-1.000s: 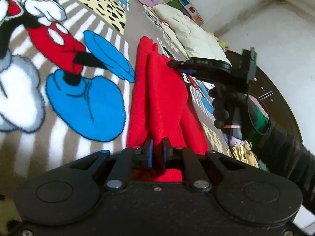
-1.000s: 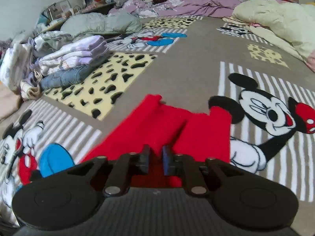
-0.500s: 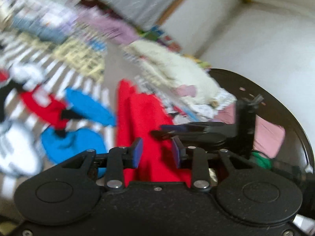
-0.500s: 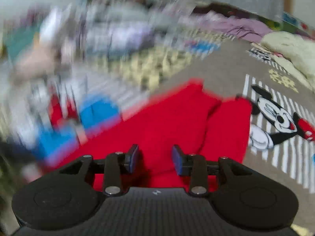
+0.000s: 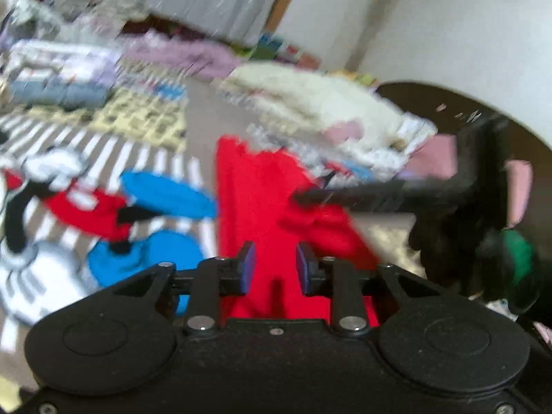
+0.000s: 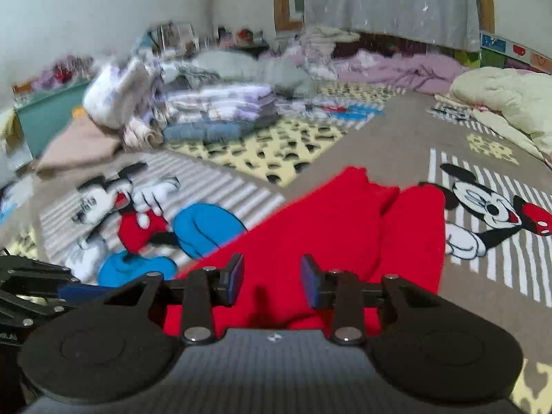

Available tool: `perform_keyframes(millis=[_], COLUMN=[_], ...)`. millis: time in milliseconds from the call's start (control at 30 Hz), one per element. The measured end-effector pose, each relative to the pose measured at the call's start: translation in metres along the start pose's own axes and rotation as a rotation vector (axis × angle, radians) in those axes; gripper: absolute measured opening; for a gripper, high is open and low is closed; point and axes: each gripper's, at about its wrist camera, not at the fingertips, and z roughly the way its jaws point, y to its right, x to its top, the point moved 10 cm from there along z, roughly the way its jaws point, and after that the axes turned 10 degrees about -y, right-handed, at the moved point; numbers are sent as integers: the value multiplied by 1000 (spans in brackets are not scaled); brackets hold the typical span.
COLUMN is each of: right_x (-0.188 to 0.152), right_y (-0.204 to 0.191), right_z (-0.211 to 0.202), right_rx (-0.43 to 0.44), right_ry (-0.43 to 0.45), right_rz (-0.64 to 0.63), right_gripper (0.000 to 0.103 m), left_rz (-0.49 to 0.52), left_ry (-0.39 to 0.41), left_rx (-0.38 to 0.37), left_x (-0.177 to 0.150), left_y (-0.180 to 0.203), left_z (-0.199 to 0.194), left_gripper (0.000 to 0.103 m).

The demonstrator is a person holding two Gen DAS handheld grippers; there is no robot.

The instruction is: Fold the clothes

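The right tool, its jaws apart with nothing gripped, hovered over a red garment spread on the cartoon-printed carpet; folded clothes lay beyond the garment.

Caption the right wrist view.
Right hand-held gripper, jaws apart, above a red garment lying on a cartoon-print blanket.

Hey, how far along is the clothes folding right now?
Done: a folded stack sits at the blanket's far side. In hand: the red garment lies narrowed lengthwise on the cartoon blanket; both the left gripper, its jaws closing, and the right gripper hold nothing. Left: the red garment's final folds, and loose heaps like the cream bundle.
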Motion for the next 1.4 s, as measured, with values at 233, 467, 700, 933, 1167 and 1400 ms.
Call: perform_keyframes(millis=[233, 467, 700, 933, 1167, 1400], right_x=[-22, -53, -108, -144, -170, -174], right_y=[4, 14, -15, -70, -89, -80], right_z=[-5, -91, -117, -94, -75, -75], right_rx=[-3, -144, -264, -348, -471, -551], right_ry=[-58, 46, -17, -98, -121, -78], right_rz=[38, -26, -284, -607, -761, -793], right_gripper=[38, 42, 47, 56, 60, 69], left_rz=[17, 136, 612, 1056, 1414, 1517], left_ry=[-114, -34, -169, -300, -266, -151], left_rx=[51, 187, 372, 501, 531, 535], left_x=[-14, -6, -35, -83, -99, -94], left_y=[-2, -4, 19, 11, 10, 7], left_z=[9, -21, -17, -10, 8, 19], left_gripper=[41, 56, 57, 58, 59, 59])
